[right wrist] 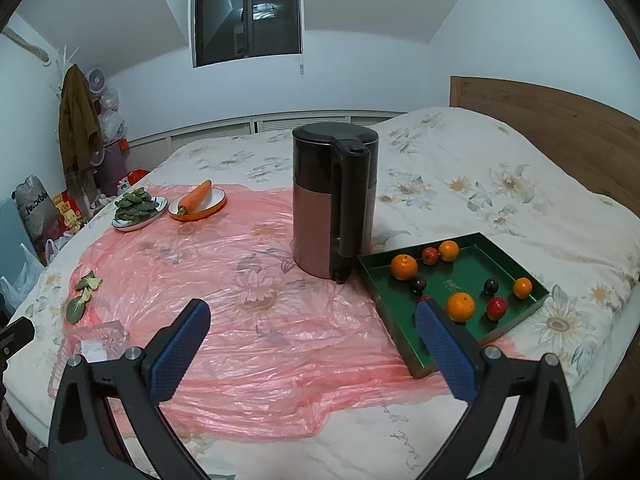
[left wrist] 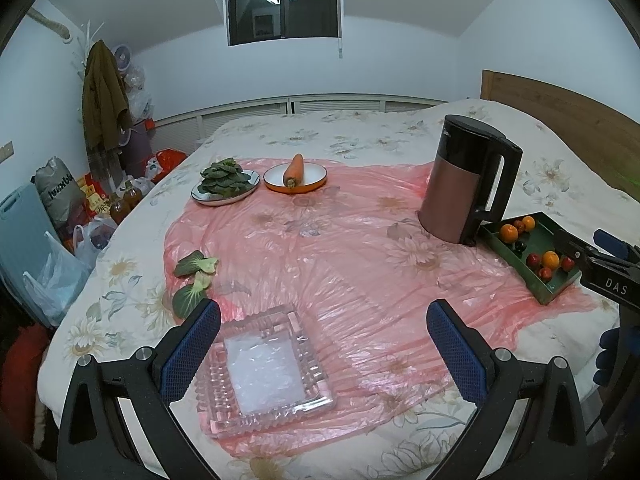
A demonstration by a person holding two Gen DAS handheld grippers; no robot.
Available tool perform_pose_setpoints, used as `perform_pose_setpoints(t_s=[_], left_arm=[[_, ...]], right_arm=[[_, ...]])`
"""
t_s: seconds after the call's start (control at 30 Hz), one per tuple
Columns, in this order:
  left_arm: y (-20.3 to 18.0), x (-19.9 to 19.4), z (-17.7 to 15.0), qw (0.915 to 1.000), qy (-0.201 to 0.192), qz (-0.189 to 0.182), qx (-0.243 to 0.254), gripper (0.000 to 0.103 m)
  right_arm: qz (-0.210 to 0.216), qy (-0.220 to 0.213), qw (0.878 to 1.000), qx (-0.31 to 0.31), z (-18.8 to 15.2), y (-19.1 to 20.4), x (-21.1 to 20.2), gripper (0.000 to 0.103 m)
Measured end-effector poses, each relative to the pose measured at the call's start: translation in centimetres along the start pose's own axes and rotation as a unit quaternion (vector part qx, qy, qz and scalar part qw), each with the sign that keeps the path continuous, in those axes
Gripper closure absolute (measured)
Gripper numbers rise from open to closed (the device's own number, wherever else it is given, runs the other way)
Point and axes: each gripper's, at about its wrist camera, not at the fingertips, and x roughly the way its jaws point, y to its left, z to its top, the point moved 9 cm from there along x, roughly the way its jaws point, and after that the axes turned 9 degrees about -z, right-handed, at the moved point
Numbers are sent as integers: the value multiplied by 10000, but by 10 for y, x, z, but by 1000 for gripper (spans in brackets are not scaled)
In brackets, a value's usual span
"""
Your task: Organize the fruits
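Observation:
A green tray (right wrist: 404, 322) on the pink plastic sheet holds several small fruits: oranges such as one (right wrist: 460, 306), red ones such as one (right wrist: 496, 307) and dark ones such as one (right wrist: 490, 286). The tray also shows in the left wrist view (left wrist: 538, 292) at the right. A clear glass dish (left wrist: 316, 384) lies empty just ahead of my left gripper (left wrist: 323, 320), which is open. My right gripper (right wrist: 312, 314) is open and empty, its right finger (right wrist: 444, 344) over the tray's near left side. The glass dish (right wrist: 116, 330) sits to its left.
A brown and black kettle (right wrist: 334, 208) stands beside the tray's far corner. A plate of greens (left wrist: 225, 186) and an orange-rimmed dish (left wrist: 272, 178) with a carrot (left wrist: 294, 170) sit at the back. Loose leaves (left wrist: 194, 278) lie at the left. Bags crowd the floor at the left.

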Motion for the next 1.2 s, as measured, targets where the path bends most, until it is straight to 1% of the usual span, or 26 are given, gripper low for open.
perform_pose_setpoints(t_s=[0.63,0.9,1.2], left_arm=[[-5,17,15,10000,28,39,46,2],[-7,24,22,10000,54,-1,43,2],[-11,31,22,9999,83,-42,50,2]], right_arm=[[24,25,10000,60,14,0,16,0],[11,85,9998,191,11,-5,19,0],[-83,212,9988,424,3,-17,23,0]])
